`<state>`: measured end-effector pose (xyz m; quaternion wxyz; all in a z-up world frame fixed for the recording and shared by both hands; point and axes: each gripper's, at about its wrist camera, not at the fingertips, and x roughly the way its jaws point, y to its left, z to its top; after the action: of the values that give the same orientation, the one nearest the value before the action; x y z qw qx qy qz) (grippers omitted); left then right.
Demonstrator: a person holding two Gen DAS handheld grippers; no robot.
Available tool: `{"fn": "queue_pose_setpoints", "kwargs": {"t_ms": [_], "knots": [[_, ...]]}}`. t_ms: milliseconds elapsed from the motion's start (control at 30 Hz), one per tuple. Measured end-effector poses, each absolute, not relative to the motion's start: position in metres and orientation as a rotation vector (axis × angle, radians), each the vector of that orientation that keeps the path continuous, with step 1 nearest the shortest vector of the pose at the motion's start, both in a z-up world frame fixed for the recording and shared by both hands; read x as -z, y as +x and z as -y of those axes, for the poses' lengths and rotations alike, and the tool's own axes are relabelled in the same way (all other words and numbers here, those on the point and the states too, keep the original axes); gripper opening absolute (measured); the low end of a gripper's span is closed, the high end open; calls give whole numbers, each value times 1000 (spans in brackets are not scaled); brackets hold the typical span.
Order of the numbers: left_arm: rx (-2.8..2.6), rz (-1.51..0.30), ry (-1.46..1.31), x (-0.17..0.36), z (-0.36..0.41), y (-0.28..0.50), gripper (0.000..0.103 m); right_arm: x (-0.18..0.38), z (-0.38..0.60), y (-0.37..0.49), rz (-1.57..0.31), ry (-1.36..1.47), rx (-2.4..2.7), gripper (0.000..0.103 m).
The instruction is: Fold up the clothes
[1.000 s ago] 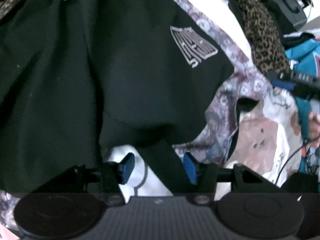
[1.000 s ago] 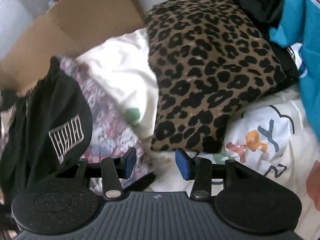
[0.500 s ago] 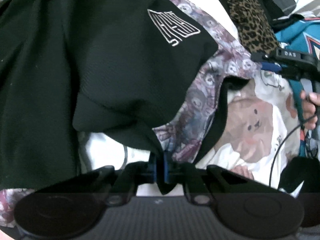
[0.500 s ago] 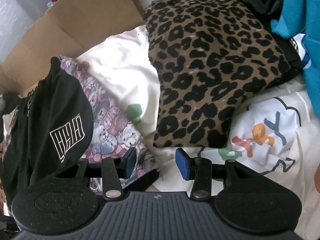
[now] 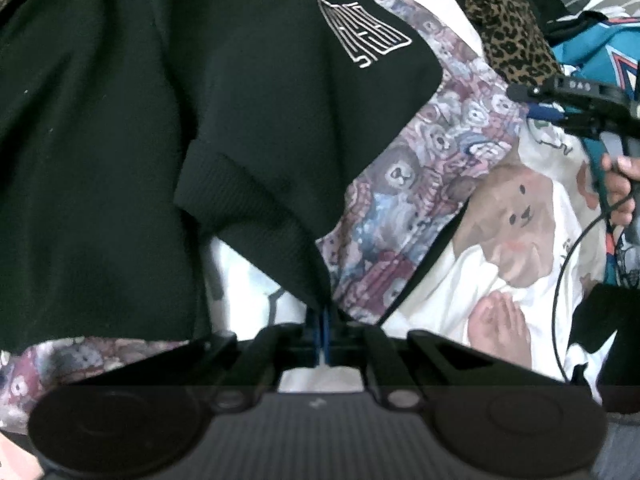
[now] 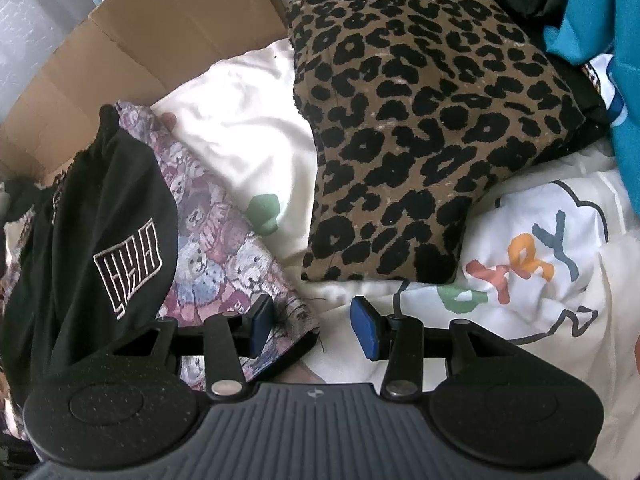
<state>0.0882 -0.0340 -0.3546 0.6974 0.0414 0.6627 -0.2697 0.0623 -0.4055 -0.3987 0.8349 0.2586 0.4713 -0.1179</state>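
Your left tongs (image 5: 322, 330) are pressed together, pinching the ribbed sleeve cuff of the black shirt (image 5: 120, 140). A second ago these tongs were spread either side of that cuff; half a second ago they had already clamped it. Since then the sleeve has been drawn out toward you into a taut point.

The black shirt is the landmark. It lies spread across the left and middle of the left wrist view, its white line logo (image 5: 362, 32) near the upper right edge. Beneath the shirt and showing along its right side is a teddy-bear print cloth (image 5: 420, 168). Right of that lies a white bedsheet with a bear drawing (image 5: 516, 216).

Your right tongs (image 6: 312, 326) are spread apart and grip nothing, as in both earlier frames. They hover over the edge of the teddy-bear print cloth, just right of the black shirt. Farther right of the shirt sits a leopard-print pillow (image 6: 420, 128), with a teal garment (image 6: 600, 20) beyond it. Behind the shirt stands a cardboard box (image 6: 140, 60).
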Motion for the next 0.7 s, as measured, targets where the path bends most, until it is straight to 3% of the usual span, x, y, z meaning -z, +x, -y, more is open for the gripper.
{"fn": "queue_pose_setpoints", "kwargs": {"t_ms": [233,400,600,700], "knots": [[585,-1485,94,357,40,91,2,402,415,61,-966,627,267,49],[579,-1487,102,357,42,91,2,418,406,64,-1016,584,266,42],[572,-1495,79,357,44,94,2,421,398,68,-1030,549,223,26],[578,-1497,62,354,45,94,2,419,395,71,-1038,531,192,12]]}}
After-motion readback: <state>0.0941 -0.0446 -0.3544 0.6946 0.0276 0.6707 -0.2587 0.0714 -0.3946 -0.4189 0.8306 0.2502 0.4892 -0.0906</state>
